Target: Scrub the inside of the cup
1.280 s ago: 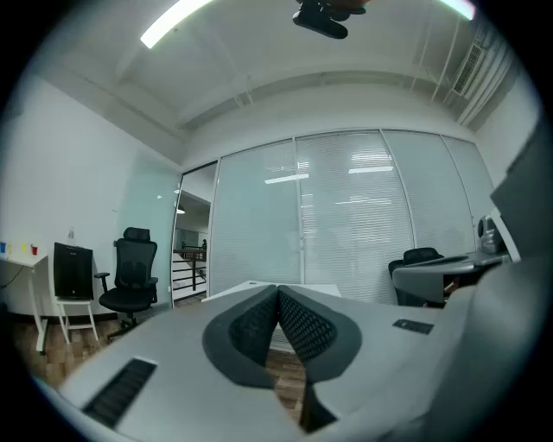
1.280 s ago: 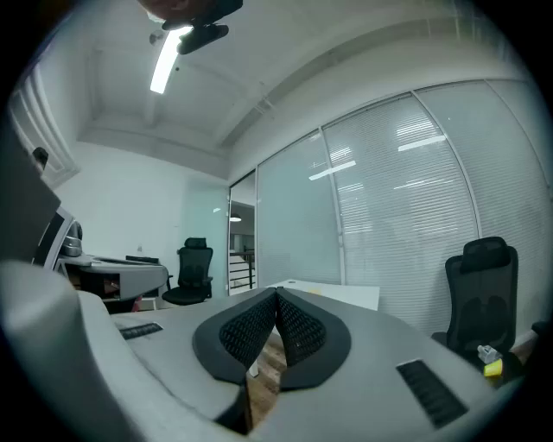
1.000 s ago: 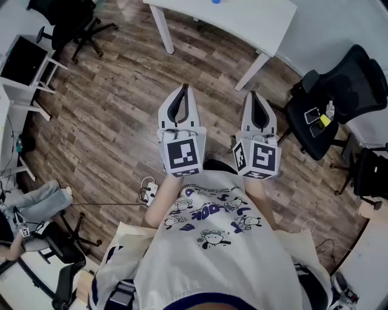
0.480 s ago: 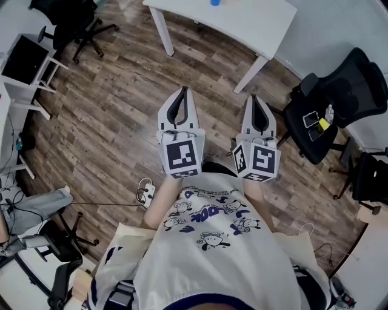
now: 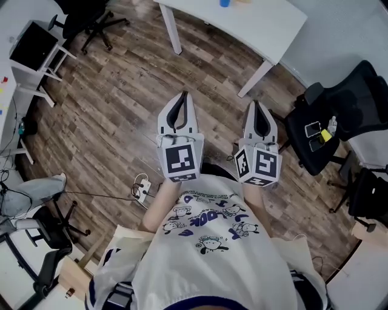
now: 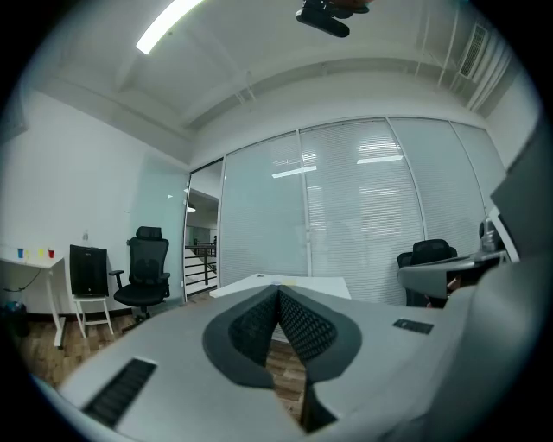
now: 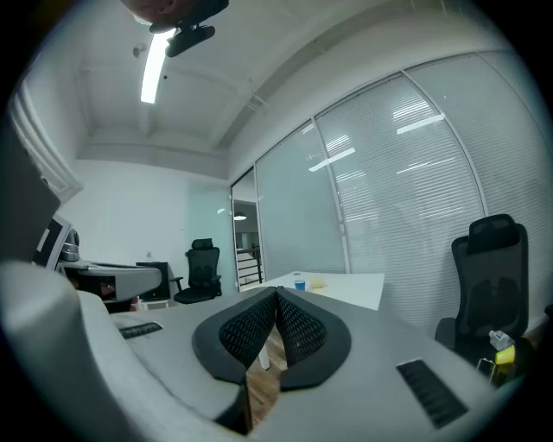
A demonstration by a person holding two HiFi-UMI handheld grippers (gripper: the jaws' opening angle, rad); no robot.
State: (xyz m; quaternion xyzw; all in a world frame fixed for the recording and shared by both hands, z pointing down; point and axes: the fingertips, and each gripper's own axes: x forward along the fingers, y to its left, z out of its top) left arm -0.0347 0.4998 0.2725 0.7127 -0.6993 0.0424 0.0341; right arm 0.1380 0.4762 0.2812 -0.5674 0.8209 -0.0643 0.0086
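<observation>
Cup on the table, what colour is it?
The cup is blue; the right gripper view shows it best.

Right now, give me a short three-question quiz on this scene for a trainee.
1. True or false: the left claw and the right claw are both shut and empty.
2. Where is the blue cup? A, on the white table; B, on a chair; C, in a claw.
3. Fill in: the claws are held above a ___ floor.
Key: 1 true; 2 A; 3 wooden.
</observation>
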